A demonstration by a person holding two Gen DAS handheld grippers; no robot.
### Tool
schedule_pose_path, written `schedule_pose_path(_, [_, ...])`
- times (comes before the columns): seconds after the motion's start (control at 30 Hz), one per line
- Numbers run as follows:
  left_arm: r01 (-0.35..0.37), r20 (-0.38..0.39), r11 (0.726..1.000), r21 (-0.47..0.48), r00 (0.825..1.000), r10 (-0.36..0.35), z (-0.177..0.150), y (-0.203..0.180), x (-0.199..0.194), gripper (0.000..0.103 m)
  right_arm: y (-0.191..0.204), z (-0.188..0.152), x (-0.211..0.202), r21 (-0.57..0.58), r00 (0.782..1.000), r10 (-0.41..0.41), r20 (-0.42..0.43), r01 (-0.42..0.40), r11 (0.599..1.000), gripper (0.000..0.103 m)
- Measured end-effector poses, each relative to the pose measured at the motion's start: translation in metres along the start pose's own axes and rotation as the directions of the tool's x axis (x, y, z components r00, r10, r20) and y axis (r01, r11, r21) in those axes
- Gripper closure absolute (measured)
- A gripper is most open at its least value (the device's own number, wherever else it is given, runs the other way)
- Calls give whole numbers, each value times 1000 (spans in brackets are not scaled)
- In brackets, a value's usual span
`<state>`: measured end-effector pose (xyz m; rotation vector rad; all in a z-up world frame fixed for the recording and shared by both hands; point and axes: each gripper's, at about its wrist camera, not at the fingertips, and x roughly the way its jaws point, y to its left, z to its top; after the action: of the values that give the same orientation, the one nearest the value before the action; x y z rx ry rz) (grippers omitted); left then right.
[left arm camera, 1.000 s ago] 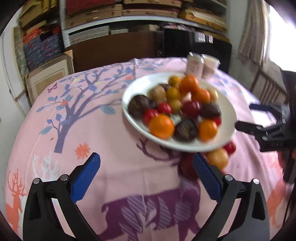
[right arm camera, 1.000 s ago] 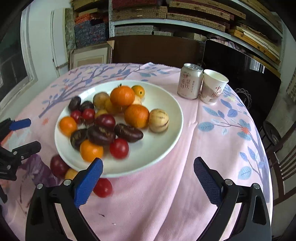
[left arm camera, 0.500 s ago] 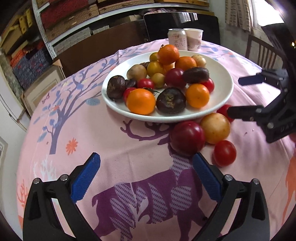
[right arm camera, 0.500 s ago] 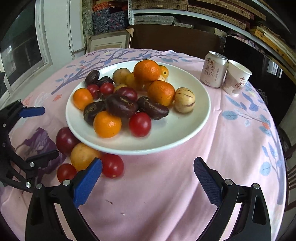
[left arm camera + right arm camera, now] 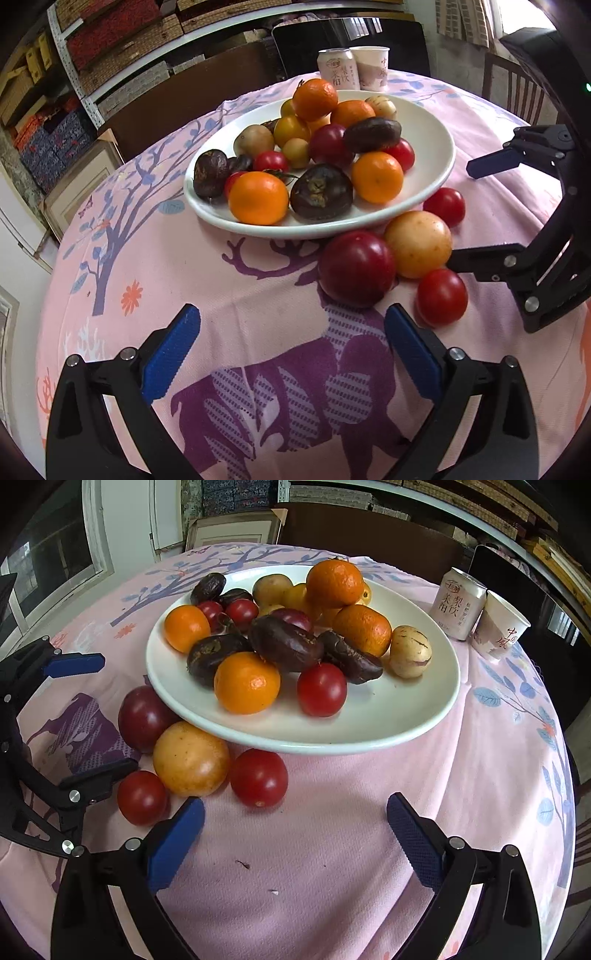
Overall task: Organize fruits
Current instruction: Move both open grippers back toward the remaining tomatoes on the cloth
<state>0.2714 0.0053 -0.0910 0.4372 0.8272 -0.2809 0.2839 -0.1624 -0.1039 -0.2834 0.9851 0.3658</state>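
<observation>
Both tongs, left (image 5: 291, 332) and right (image 5: 295, 823), gape wide and empty; the plate (image 5: 369, 734) rim partly hides the dark plum (image 5: 142, 718) beside it.

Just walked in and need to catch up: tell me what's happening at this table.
A person is sorting fruit with two handheld tongs. Both the left tongs and the right tongs are open and empty, hovering low over the pink tablecloth. A white plate holds most of the fruit. Four pieces lie loose beside it: a dark red plum, a yellow fruit and two small tomatoes.
</observation>
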Motion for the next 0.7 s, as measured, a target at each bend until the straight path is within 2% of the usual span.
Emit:
schedule_pose_path(0.13, [-1,-5,1000,-2,1000,1,-1,2,-1,5,-9,-2,-1,5,1000,-13,3,13,1000,3])
schedule_pose_path(0.23, [-10,-5,1000,-3,1000,10,-1,5,0,4,-18,-1,-2,17,995,-93,28,93,996,3])
schedule_pose_path(0.47, [21,-22,998,-55,1000,-22,-1,11,4,4,-6,2,2,-25,991,-98,87,100,995,3])
schedule_pose_path(0.53, [12,-16,999,-48,1000,-13,-2,11,3,4,-10,1,3,-27,992,-70,101,73,997,3])
schedule_pose_path(0.6, [2,-8,1000,-28,1000,-2,-2,9,3,4,-17,2,6,32,997,-15,81,12,999,4])
schedule_pose_path(0.63, [-5,-3,1000,-15,1000,5,-2,7,2,4,-19,2,7,63,997,17,74,-21,998,8])
schedule_pose_path(0.7, [-17,5,1000,4,1000,17,-2,5,1,4,-13,3,5,60,997,11,82,-16,998,15])
